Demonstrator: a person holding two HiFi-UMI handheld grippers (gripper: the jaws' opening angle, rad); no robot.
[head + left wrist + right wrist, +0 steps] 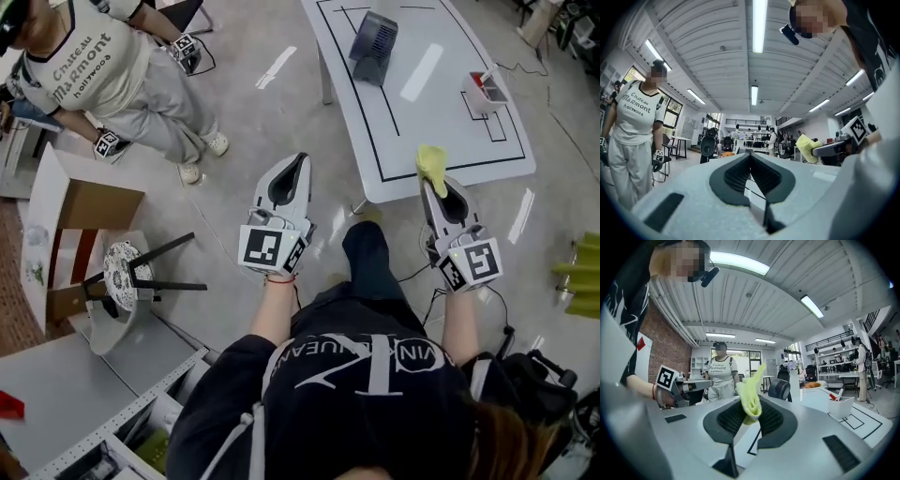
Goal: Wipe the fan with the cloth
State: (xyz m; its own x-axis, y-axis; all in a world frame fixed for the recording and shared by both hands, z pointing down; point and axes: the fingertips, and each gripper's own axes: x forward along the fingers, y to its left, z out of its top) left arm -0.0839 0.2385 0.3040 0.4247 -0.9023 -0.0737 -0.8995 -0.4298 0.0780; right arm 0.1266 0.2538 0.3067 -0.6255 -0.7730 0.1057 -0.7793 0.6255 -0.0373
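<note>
Head view: the fan [373,45] stands far on the white counter [450,122]; the right hand-held gripper [433,186] holds the yellow cloth [432,161] over its near edge. Left gripper view: the left hand-held gripper [751,157] is closed and empty. Right gripper view: the jaws pinch the cloth.

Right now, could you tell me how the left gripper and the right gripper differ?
The left gripper is shut on nothing, while the right gripper is shut on the yellow cloth. In the head view the left gripper shows against the floor, while the right gripper's tip is at the table edge. Both are pale grey and held short of the fan.
</note>
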